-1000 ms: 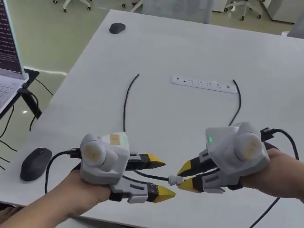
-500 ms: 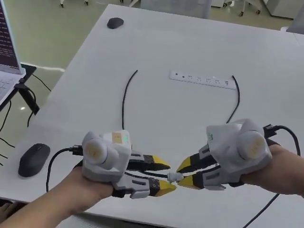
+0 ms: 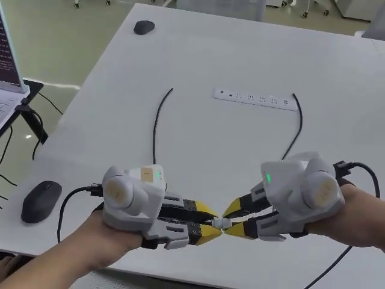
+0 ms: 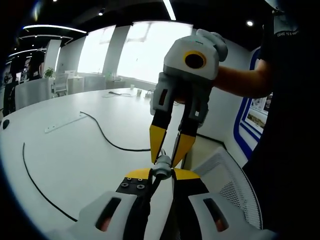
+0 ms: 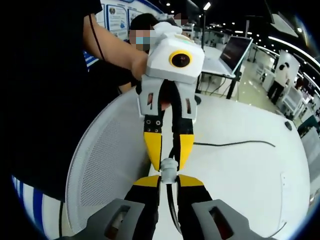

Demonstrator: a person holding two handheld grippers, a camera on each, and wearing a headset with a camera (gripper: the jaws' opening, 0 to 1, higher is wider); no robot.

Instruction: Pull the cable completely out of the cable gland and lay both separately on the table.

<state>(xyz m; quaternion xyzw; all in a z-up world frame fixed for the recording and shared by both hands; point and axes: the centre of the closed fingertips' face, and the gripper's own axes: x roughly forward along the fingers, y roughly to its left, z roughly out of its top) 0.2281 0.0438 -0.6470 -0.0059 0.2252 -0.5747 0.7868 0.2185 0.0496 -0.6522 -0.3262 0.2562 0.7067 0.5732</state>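
A small white cable gland point(image 3: 220, 224) hangs above the near edge of the white table point(image 3: 210, 60), between two grippers that meet tip to tip. My right gripper point(image 3: 228, 221) is shut on the gland point(image 5: 169, 169). My left gripper point(image 3: 212, 223) is shut on the black cable right beside the gland point(image 4: 161, 171). In the right gripper view the cable point(image 5: 175, 127) runs back between the left gripper's jaws. The rest of the cable point(image 3: 156, 129) lies on the table, curving away to a free end.
A white power strip point(image 3: 254, 99) with a black cord point(image 3: 298, 129) lies mid-table. One mouse point(image 3: 145, 27) sits at the far edge, another point(image 3: 40, 201) at the near left. A laptop point(image 3: 6, 66) stands left. A white mesh chair point(image 5: 105, 165) is behind the grippers.
The left gripper's jaws, wide apart a second ago, have come together on the cable and its tips have moved up against the gland. The right gripper has kept its hold.
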